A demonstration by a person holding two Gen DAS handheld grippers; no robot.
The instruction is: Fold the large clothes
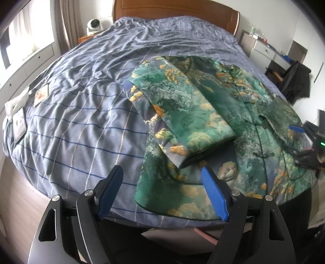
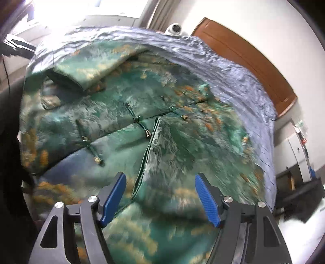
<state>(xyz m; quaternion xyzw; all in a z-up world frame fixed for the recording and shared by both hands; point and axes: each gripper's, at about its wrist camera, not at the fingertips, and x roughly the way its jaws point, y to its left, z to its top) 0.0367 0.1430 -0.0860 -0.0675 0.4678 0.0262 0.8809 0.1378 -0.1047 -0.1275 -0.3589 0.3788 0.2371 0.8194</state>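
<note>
A green jacket [image 1: 233,113] with yellow-orange flowers and knot buttons lies flat on the bed's right side. Its left sleeve [image 1: 182,113] is folded in across the body. My left gripper [image 1: 162,176] hovers open above the jacket's near hem, nothing between its blue pads. In the right wrist view, which is blurred, the jacket [image 2: 126,126] fills the frame and its right sleeve [image 2: 182,154] lies folded in over the front, ending near the button line. My right gripper [image 2: 160,182] hangs open over that sleeve, holding nothing. The right gripper [image 1: 304,132] also shows at the left wrist view's right edge.
The bed [image 1: 91,105] has a blue striped cover with open room left of the jacket. Flat packets [image 1: 19,126] lie at its left edge. A wooden headboard [image 1: 174,10], a white fan [image 1: 94,24], a window [image 1: 26,36] and a desk with dark clothing [image 1: 294,81] surround it.
</note>
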